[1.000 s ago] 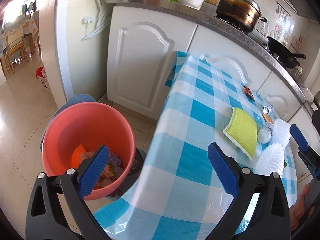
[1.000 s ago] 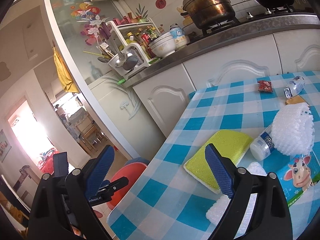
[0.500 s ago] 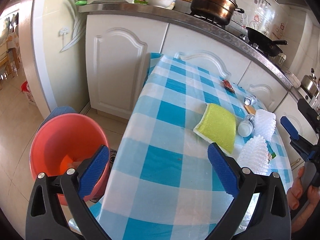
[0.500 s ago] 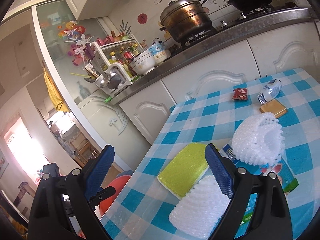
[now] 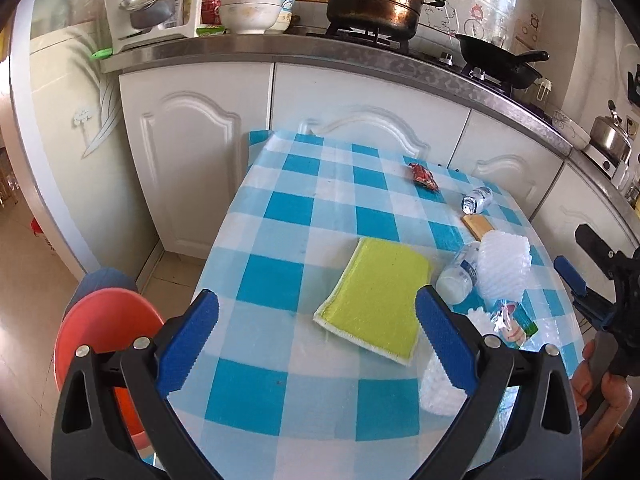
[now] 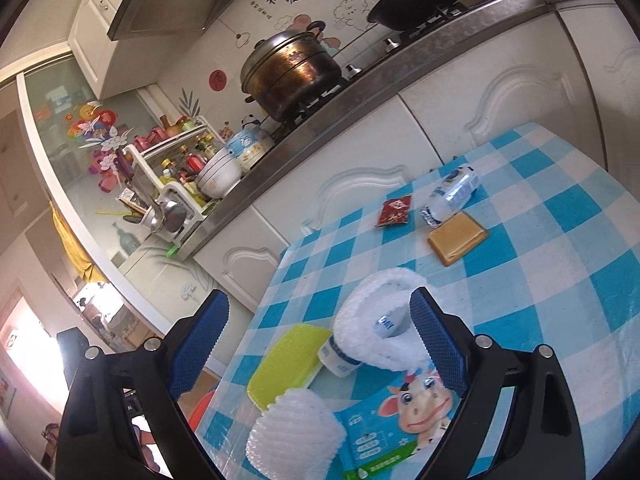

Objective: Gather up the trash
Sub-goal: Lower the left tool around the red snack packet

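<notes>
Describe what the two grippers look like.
Both match: the left gripper and right gripper have black plastic arms with triangular cut-outs and silver screws, ending in blue ridged pads. No cables or sleeves are visible; a bare hand shows at the right gripper's black handle.

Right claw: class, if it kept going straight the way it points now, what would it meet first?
Probably the foam net with a bottle tucked in it; it lies right ahead of the open right claw, though depth is hard to judge.
</notes>
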`<action>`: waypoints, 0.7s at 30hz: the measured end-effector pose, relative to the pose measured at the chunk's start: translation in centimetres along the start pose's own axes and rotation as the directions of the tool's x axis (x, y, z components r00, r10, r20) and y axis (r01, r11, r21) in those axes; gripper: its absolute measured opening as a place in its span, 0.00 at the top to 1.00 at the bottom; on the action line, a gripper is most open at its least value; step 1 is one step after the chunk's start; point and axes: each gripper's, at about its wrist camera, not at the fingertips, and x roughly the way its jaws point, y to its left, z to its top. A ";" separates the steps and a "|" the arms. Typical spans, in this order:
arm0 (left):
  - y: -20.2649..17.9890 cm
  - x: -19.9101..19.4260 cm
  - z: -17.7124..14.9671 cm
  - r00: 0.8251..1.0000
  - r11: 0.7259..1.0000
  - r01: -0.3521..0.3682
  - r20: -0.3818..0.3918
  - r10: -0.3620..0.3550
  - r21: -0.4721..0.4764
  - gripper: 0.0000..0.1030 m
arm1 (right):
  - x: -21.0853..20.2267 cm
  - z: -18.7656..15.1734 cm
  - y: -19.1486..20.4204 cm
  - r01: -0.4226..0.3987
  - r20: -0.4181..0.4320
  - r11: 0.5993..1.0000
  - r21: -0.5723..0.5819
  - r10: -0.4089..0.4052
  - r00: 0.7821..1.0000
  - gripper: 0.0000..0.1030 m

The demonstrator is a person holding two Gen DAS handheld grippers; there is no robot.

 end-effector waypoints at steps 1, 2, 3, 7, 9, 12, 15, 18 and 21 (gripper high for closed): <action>-0.6 0.4 0.7 1.000 1.000 0.006 -0.001 -0.006 0.008 0.04 | -0.1 0.2 -0.8 0.011 0.005 1.000 0.013 -0.011 1.000 0.12; -1.1 0.7 1.2 1.000 1.000 0.010 -0.002 -0.010 0.019 0.04 | -0.1 0.4 -1.4 0.019 0.006 1.000 0.023 -0.019 1.000 0.12; -1.7 1.0 1.8 1.000 0.999 0.012 -0.004 -0.012 0.031 0.04 | -0.1 0.5 -2.0 0.026 0.008 0.999 0.036 -0.027 1.000 0.12; -4.5 3.0 4.4 0.999 0.995 0.032 -0.018 -0.030 0.090 0.04 | -0.5 1.2 -4.4 0.047 0.023 0.995 0.086 -0.049 0.999 0.12; -6.0 4.2 5.7 0.999 0.991 0.041 -0.019 -0.039 0.125 0.04 | -0.6 1.5 -5.4 0.057 0.026 0.993 0.103 -0.060 0.998 0.12; -8.4 6.8 7.9 0.997 0.983 0.073 -0.048 -0.066 0.167 0.04 | -0.8 1.9 -6.8 0.065 0.027 0.989 0.134 -0.069 0.997 0.12; -11.2 10.5 9.8 0.991 0.971 0.117 -0.095 -0.099 0.207 0.04 | -0.7 2.2 -8.0 0.070 0.023 0.984 0.163 -0.075 0.997 0.12; -13.8 14.0 11.0 0.987 0.956 0.129 -0.128 -0.098 0.265 0.04 | -0.3 2.3 -8.9 0.076 0.011 0.980 0.182 -0.080 0.997 0.12; -16.2 17.8 12.2 0.986 0.941 0.114 -0.149 -0.069 0.319 0.04 | -0.3 2.5 -9.7 0.071 0.014 0.977 0.200 -0.075 0.997 0.12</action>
